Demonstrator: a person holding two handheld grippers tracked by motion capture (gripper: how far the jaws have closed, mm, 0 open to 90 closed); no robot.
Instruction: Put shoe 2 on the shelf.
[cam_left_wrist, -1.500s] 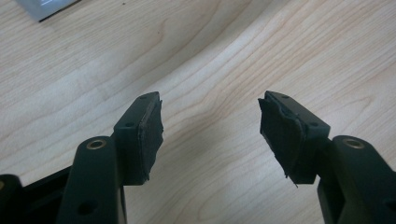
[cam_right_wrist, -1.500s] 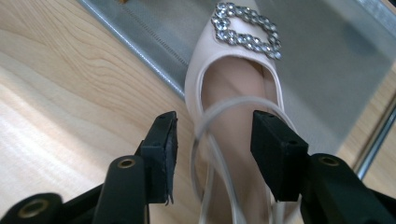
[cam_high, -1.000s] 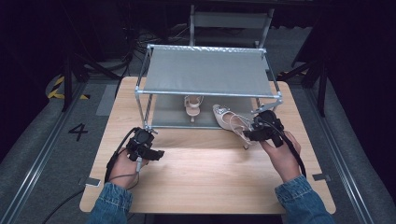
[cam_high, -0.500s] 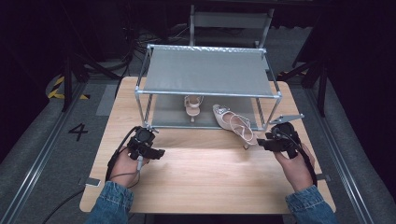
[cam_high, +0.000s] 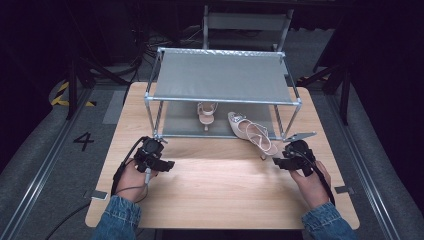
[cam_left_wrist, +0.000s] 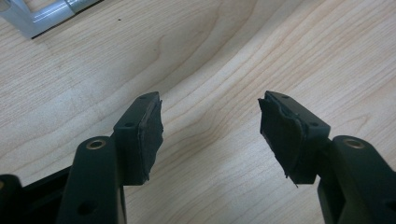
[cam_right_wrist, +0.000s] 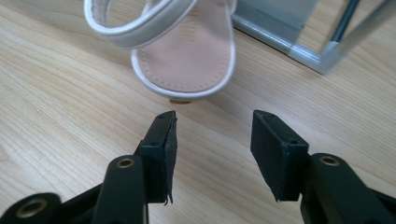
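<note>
Two pale high-heeled sandals are on the wooden table (cam_high: 220, 190). One sandal (cam_high: 206, 114) stands under the metal rack (cam_high: 220, 82). The other sandal (cam_high: 252, 134) lies half out at the rack's front right, heel end toward me; its heel cup (cam_right_wrist: 184, 56) shows just beyond my right gripper's jaws. My right gripper (cam_high: 280, 162) (cam_right_wrist: 212, 133) rests open on the table a short way from that heel, holding nothing. My left gripper (cam_high: 162, 164) (cam_left_wrist: 210, 123) is open over bare wood near the rack's front left leg (cam_high: 156, 131).
The rack's corner foot (cam_left_wrist: 42, 11) lies just beyond the left gripper. Its front right foot (cam_right_wrist: 310, 56) stands beside the sandal's heel. The table's front half is bare wood. A chair (cam_high: 245, 22) stands behind the rack.
My right gripper has drawn back from the sandal toward the table's right front and stands open. The sandal lies where it was. The left gripper has not moved.
</note>
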